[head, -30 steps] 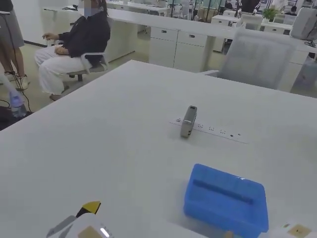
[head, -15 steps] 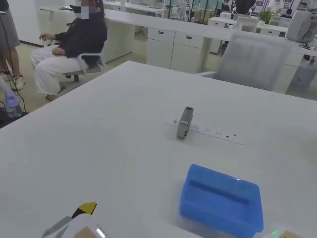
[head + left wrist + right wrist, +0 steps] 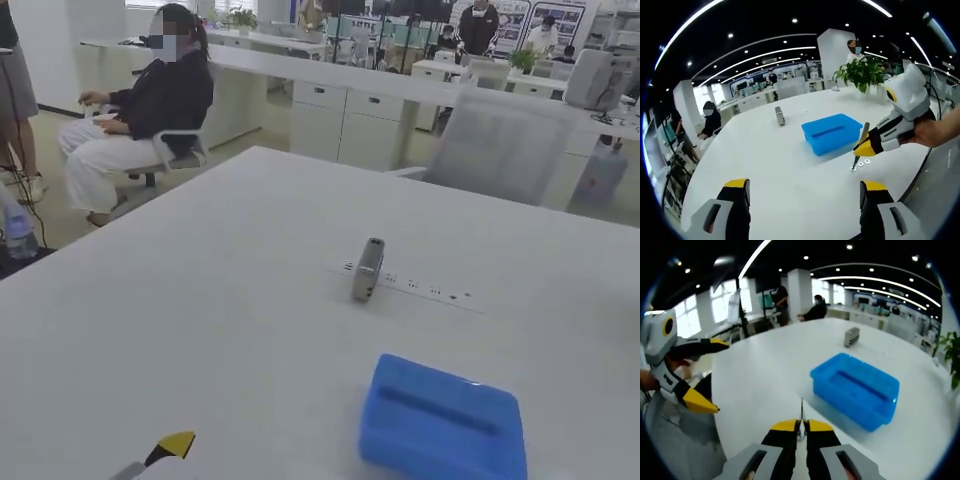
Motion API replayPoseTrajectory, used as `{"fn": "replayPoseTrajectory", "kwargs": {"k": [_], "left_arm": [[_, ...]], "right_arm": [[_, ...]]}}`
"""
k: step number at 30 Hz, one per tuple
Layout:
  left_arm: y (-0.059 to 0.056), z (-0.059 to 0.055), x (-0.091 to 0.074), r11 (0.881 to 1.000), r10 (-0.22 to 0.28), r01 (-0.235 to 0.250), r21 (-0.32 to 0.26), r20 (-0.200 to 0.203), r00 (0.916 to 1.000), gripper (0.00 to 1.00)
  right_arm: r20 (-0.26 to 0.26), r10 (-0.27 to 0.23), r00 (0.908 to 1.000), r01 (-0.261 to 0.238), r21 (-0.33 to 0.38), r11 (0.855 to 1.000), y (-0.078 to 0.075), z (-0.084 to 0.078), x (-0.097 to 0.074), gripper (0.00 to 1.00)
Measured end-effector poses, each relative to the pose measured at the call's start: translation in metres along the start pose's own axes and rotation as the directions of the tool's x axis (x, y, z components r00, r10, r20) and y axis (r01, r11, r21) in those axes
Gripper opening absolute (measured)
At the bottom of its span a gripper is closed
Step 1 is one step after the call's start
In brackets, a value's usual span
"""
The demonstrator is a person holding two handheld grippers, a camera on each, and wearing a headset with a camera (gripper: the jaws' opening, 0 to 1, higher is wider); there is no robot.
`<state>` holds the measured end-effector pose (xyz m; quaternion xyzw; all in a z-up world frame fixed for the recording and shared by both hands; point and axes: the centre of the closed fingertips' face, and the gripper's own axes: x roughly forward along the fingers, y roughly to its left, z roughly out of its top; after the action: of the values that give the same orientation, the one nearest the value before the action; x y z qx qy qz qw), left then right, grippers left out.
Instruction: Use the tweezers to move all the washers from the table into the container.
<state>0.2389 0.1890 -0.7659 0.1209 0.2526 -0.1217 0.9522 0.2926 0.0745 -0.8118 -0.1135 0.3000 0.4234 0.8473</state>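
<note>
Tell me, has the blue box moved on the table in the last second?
No. The blue container sits just as before, nearer and right of the grey device lying on the table; only the head camera shifted.

Open-plan office: white desks, swivel chair, ceiling striplights.

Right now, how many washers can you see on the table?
2. One washer lies right beside the tweezers tip; the other washer sits just lower-left of it in the left gripper view, both near the blue container. Others may be hidden.
</note>
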Motion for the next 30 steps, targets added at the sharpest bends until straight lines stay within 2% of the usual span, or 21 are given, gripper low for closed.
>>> {"fn": "replayPoseTrajectory", "kwargs": {"k": [5, 17, 26, 30], "left_arm": [[-0.001, -0.001, 0.0, 1.0, -0.004, 0.004, 0.008, -0.003, 1.0, 0.93], [0.001, -0.001, -0.001, 1.0, 0.005, -0.005, 0.002, -0.004, 1.0, 0.93], [0.002, -0.004, 0.0, 1.0, 0.008, -0.008, 0.008, -0.023, 0.9997, 0.93], [0.001, -0.003, 0.001, 1.0, 0.005, -0.005, 0.006, -0.019, 0.9998, 0.93]], "right_arm": [[-0.002, -0.001, 1.0, 0.001, -0.016, 1.0, 0.001, 0.006, -0.004, 0.02], [0.096, -0.02, 0.9952, 0.023, -0.033, 0.999, -0.015, 0.056, -0.018, 0.02], [0.14, -0.057, 0.9885, 0.061, -0.024, 0.998, -0.038, 0.077, -0.016, 0.02], [0.155, -0.078, 0.9849, 0.08, -0.008, 0.997, -0.051, 0.084, -0.012, 0.02]]}}
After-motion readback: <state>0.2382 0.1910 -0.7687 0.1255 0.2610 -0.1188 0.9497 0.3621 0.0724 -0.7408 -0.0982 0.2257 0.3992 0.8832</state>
